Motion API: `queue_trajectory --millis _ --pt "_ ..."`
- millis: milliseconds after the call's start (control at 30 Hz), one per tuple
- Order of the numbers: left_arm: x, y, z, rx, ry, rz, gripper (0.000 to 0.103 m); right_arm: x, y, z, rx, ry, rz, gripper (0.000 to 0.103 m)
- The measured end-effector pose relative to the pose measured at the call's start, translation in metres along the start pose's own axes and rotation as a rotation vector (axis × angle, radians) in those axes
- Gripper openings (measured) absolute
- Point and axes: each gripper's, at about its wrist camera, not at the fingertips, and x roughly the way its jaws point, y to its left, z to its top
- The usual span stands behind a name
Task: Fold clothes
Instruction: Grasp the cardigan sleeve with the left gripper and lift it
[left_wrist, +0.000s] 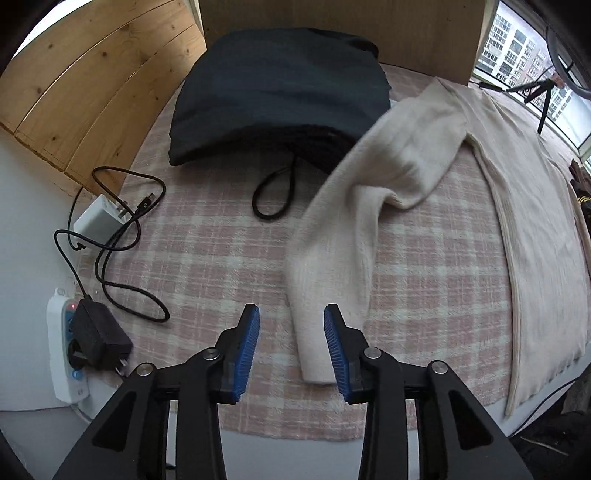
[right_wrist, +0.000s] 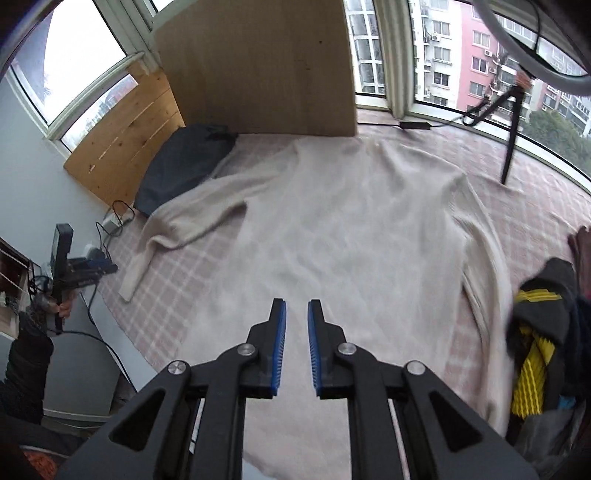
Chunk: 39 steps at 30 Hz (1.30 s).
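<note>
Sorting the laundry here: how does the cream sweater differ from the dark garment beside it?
The cream sweater is spread flat with its sleeves out; the dark garment is already a compact folded bundle. The sweater covers much of the checked blanket; the dark garment takes only a far corner. One sweater sleeve overlaps the dark garment's edge. Both lie on that blanket.

We see a pink plaid blanket (left_wrist: 207, 258) under everything, a white charger (left_wrist: 96, 218) with a black cable (left_wrist: 110, 266) at its left edge, a power strip (left_wrist: 62, 354) holding a black adapter (left_wrist: 98, 338), a tripod (right_wrist: 511, 133) by the window (right_wrist: 454, 55), and wooden panels (left_wrist: 88, 81).
</note>
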Motion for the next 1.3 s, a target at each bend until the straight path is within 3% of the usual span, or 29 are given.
queue_trajectory --millis 167,233,267,333,367,400,467,567,633,733,767,867,933,1300 --pt "0.039 0.002 0.023 0.093 0.022 -0.005 0.044 0.066 0.021 0.061 0.052 0.047 0.086 0.012" --pt "0.050 0.002 0.030 0.098 0.018 -0.038 0.046 0.084 0.023 0.081 0.069 0.057 0.061 0.014" --pt "0.054 0.003 0.033 0.094 0.014 -0.065 0.045 0.093 0.024 0.090 0.078 0.062 0.047 0.016" --pt "0.059 0.004 0.038 0.095 -0.009 -0.111 0.043 0.110 0.024 0.110 0.093 0.070 0.026 0.034" --pt "0.060 0.003 0.039 0.106 -0.018 -0.103 0.028 0.119 0.025 0.120 0.098 0.072 0.017 0.035" --pt "0.061 0.003 0.040 0.115 -0.023 -0.100 0.004 0.128 0.025 0.130 0.103 0.074 0.009 0.035" --pt "0.053 0.008 0.044 0.085 -0.030 -0.132 0.003 0.151 0.031 0.145 0.073 0.084 -0.035 0.035" --pt "0.007 0.028 0.056 0.026 -0.126 -0.155 0.003 0.196 0.039 0.158 0.043 0.164 -0.054 0.021" --pt "-0.034 0.042 0.066 -0.003 -0.211 -0.175 0.003 0.225 0.041 0.160 0.041 0.214 -0.039 0.021" --pt "-0.071 0.044 0.079 0.027 -0.273 -0.184 0.003 0.260 0.043 0.161 0.053 0.286 -0.067 0.021" --pt "-0.075 0.038 0.080 0.058 -0.274 -0.178 0.003 0.268 0.043 0.163 0.066 0.309 -0.081 0.021" --pt "-0.079 0.019 0.081 0.127 -0.256 -0.206 0.003 0.258 0.050 0.180 0.141 0.256 0.037 0.024" --pt "-0.078 0.007 0.077 0.157 -0.246 -0.227 0.003 0.257 0.060 0.192 0.172 0.267 0.082 0.041" --pt "-0.092 -0.052 0.039 0.268 -0.235 -0.349 0.003 0.319 0.123 0.205 0.100 0.472 -0.048 0.042"
